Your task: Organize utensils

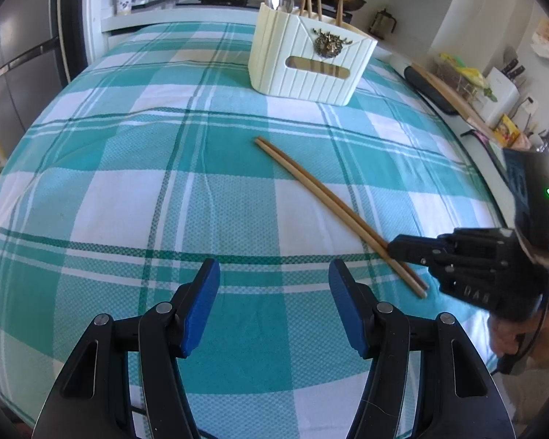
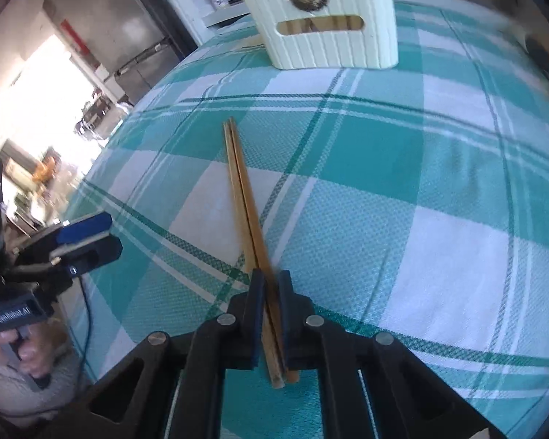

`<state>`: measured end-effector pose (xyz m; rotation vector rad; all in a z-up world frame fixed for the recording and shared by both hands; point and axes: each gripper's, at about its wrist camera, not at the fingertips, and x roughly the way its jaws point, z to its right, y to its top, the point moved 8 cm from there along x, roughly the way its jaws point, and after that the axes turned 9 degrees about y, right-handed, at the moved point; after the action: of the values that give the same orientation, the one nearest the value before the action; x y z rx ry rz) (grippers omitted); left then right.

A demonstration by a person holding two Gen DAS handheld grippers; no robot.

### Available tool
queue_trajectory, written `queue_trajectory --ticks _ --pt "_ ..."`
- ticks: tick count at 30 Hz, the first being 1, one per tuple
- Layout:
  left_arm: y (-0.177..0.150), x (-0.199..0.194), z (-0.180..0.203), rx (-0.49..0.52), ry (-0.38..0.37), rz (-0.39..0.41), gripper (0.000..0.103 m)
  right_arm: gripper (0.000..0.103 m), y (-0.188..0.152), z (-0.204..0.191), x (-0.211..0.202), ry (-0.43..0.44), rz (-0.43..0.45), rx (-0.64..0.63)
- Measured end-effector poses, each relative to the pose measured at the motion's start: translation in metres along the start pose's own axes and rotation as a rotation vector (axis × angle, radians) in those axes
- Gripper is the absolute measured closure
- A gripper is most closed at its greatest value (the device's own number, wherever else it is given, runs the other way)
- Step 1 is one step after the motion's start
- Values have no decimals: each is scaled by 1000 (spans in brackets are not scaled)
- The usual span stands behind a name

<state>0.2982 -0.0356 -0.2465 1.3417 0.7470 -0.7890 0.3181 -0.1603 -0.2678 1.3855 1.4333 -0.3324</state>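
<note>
Your right hand-held gripper (image 2: 271,314) had closed on 2 chopsticks (image 2: 243,197); the left hand-held gripper (image 1: 274,307) stood open, empty. Next, lift them toward the holder (image 2: 325,25) at 12 o'clock.

Open tablecloth (image 1: 135,183) ahead of left gripper (image 1: 274,307) jaws, nothing between them. Chopsticks (image 1: 333,205) lie diagonally ahead-right, right gripper (image 1: 402,252) beyond. Cream utensil holder (image 1: 311,58) stands far ahead, only upright obstacle.
</note>
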Motion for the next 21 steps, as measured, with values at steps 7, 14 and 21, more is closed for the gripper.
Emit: queue_trajectory --ticks 7,14,21 --pt "-3 3 3 -1 19 -6 38 94 6 -3 5 -128 -28 -149" --pt "7 6 25 -7 -4 5 36 97 -5 24 -16 -246 57 -44" --pt "15 30 71 -9 45 2 36 97 -31 54 -45 -333 146 89"
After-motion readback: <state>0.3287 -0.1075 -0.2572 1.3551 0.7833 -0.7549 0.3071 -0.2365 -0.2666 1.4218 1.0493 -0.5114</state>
